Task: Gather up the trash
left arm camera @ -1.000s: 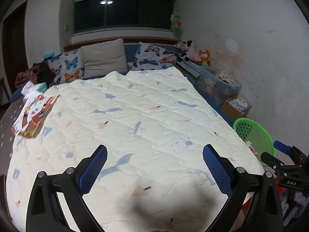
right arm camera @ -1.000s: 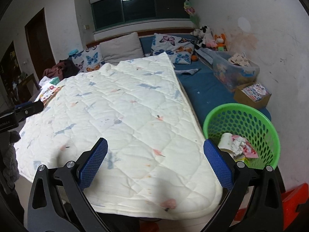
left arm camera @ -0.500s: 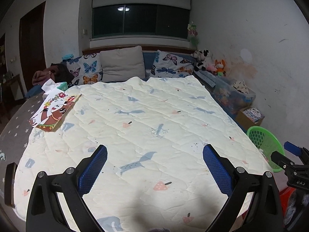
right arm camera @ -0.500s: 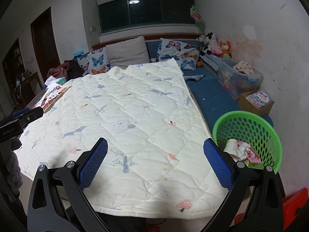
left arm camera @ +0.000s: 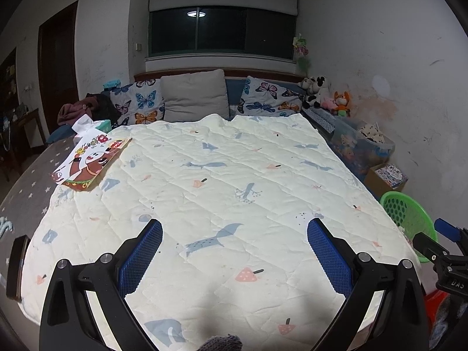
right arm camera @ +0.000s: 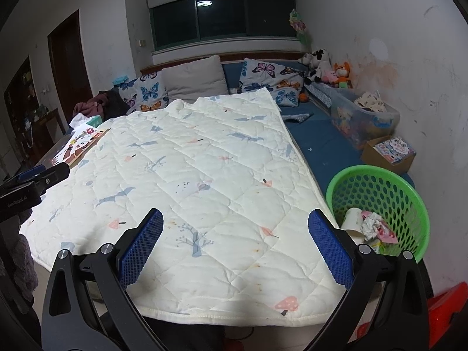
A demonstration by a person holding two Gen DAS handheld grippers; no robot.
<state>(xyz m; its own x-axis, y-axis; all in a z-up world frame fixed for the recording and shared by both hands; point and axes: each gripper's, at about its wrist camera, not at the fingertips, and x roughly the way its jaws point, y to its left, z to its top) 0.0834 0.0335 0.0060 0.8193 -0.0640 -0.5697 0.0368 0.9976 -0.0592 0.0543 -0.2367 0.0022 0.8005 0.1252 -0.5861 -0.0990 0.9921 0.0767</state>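
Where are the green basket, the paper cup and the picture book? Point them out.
green basket (right arm camera: 380,172): right wrist view, far rim.
paper cup (right arm camera: 352,219): right wrist view, its side, inside the basket.
picture book (left arm camera: 90,161): left wrist view, middle of the cover.

Room dim around me, lit from ceiling lamp mirrored in dark window pane (left arm camera: 196,14). My shadow falls on near edge of cream quilted bedspread (left arm camera: 222,193). Fisheye bends walls; corners black. Focus sharp, slight noise.
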